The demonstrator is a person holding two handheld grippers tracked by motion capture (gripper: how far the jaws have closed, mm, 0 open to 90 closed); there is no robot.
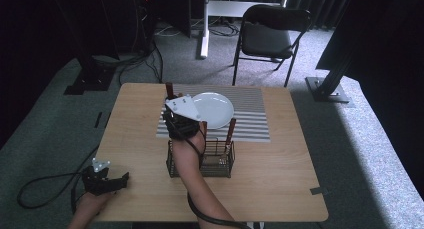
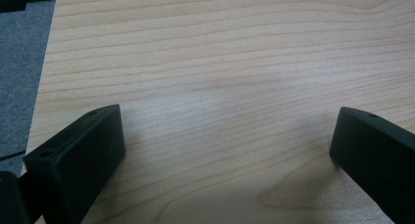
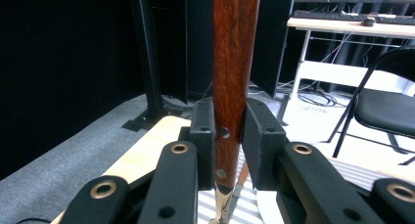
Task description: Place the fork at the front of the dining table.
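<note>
We hold a wooden handle (image 3: 234, 62) tight in our right gripper (image 3: 230, 131), standing upright above the basket (image 1: 220, 164) near the plate (image 1: 215, 109). Our left gripper (image 2: 225, 150) rests wide apart on the table (image 2: 220, 48), holding nothing.

Bare desk (image 1: 280, 184) wood wide open along the near edge and the whole right side, with more free room at the left between the resting left claw (image 1: 122, 179) and the wire cutlery caddy (image 1: 220, 164). Blocked mid-desk by that caddy with its upright wooden handles, and just behind it by the white plate (image 1: 217, 109) on the striped placemat (image 1: 250, 129). Above the caddy's left end, crowded by the right claw (image 1: 170, 96) clamped on a wooden-handled utensil (image 3: 234, 87).
</note>
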